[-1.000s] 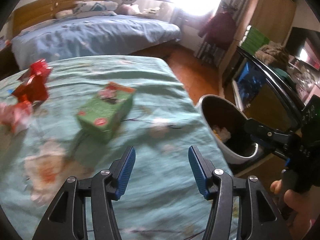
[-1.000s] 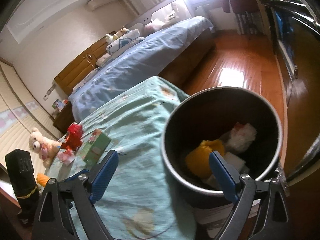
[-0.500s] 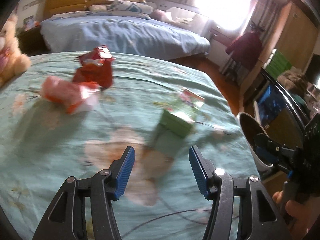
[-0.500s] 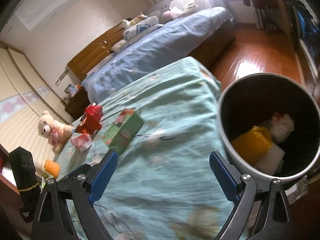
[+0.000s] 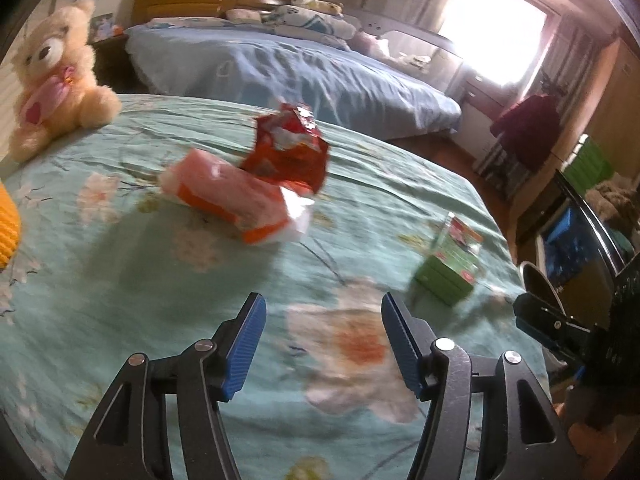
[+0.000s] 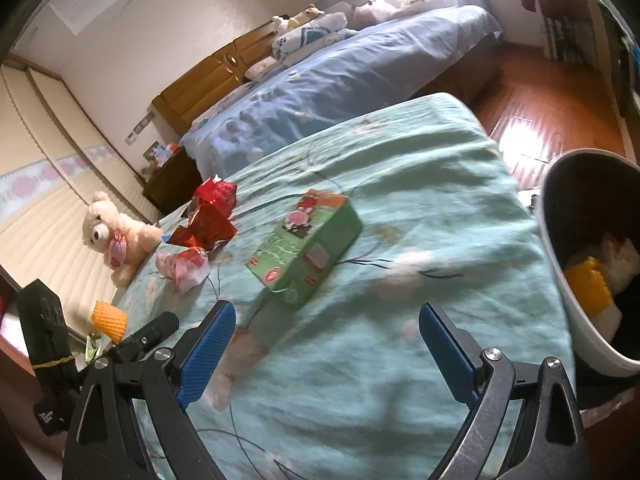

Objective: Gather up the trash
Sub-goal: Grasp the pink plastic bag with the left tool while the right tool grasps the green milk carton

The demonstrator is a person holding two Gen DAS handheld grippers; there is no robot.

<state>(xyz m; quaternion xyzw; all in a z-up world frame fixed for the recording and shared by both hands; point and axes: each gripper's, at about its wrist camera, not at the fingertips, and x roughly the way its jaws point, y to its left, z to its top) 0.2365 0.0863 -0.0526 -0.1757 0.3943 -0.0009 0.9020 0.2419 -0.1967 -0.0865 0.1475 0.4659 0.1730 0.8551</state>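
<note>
On the near bed with the teal floral cover [image 5: 120, 280], trash is spread out: crumpled red wrapper [image 5: 290, 148], pink-and-orange packet [image 5: 236, 204] lying against its near side, touching or overlapping, and a green carton [image 6: 306, 246] lying flat, apart from both, closer to the bin.

Left gripper [image 5: 322, 340]: jaws part-way apart and have just been opening, nothing between them, only bedcover underneath. They hover over a pale orange flower print, short of the packet. Frame is motion-blurred.

Right gripper [image 6: 326, 344]: jaws wide, empty, above the bedcover. Green carton sits just beyond them, roughly centred. From this view the red wrapper [image 6: 210, 216] and packet [image 6: 184, 268] are further off to the left of the carton.

Bin [image 6: 560, 280]: white outside, dark inside, standing off the right edge of the bed. Holds a yellow item [image 6: 588, 286] and some white bits. In the left view only its rim [image 5: 538, 284] shows, behind the right gripper's black body [image 5: 560, 326].

Other stuff: cream teddy bear [image 5: 56, 72] sitting at the far left of the bed, orange ribbed cup-like thing [image 6: 109, 316] at the left edge, second bed with a blue cover [image 5: 288, 68] behind. Fingertip of a hand [image 5: 588, 434] visible bottom right of the left view.
</note>
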